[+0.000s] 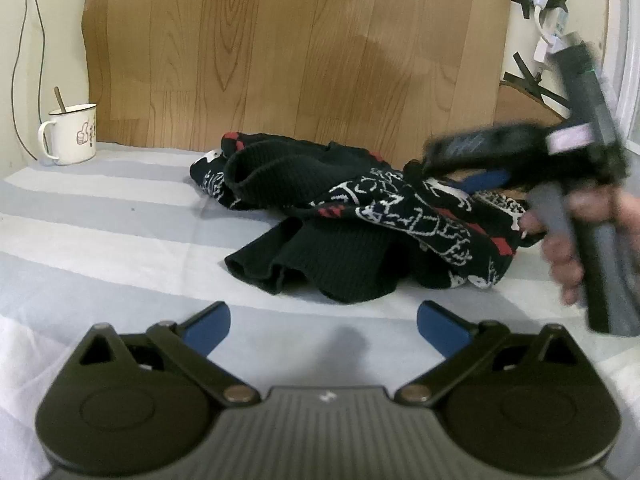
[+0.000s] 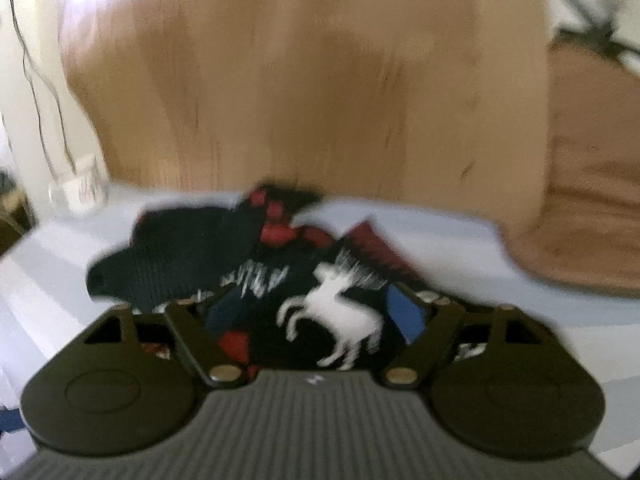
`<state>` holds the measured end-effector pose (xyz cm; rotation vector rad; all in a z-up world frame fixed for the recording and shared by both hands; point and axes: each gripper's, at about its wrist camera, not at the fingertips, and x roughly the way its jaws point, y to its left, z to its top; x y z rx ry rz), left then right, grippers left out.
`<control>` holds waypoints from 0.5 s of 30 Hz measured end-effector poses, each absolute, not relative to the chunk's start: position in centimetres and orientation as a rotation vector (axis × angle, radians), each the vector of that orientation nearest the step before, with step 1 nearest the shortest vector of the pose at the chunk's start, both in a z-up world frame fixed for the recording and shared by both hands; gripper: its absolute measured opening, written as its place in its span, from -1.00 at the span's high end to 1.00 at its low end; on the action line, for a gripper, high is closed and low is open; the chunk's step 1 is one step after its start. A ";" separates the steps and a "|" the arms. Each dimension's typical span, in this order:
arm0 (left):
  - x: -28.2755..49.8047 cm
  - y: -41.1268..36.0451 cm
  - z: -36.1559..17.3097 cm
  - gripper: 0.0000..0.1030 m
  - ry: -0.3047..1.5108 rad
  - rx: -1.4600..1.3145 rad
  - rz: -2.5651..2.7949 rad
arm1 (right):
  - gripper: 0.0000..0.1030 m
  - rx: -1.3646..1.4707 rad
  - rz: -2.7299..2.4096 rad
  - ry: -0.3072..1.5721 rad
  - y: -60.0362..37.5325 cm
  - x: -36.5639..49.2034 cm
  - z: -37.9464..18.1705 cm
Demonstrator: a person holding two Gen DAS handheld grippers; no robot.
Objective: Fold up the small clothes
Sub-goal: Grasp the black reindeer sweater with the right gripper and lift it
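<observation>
The right gripper [image 2: 316,312] pinches the crumpled sweater [image 1: 352,216] at centre frame; a bunched hold may slip; the left gripper [image 1: 324,326] waits wide, low in frame.

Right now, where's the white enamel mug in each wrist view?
Left wrist: mug at far left, upright on the striped sheet, a spoon handle sticking out.
Right wrist: mug at far left, blurred, small.
Shared landmark: wood-grain board standing behind the black patterned sweater.
</observation>
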<state>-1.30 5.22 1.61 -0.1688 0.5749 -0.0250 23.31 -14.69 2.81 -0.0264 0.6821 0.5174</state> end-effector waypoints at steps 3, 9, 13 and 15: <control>-1.5 5.4 1.7 -0.99 0.572 -0.173 -0.033 | 0.75 -0.120 0.551 0.661 -14.3 22.9 2.4; -1.7 8.2 4.1 -0.99 0.469 -0.048 0.028 | 0.76 -0.205 0.469 0.608 -19.1 21.5 4.9; -0.1 11.1 5.2 -0.99 0.413 0.137 0.166 | 0.76 -0.318 0.423 0.674 -22.0 21.4 4.7; 1.6 12.5 4.7 -0.99 0.441 0.181 0.181 | 0.76 -0.303 0.419 0.703 -24.0 20.5 4.9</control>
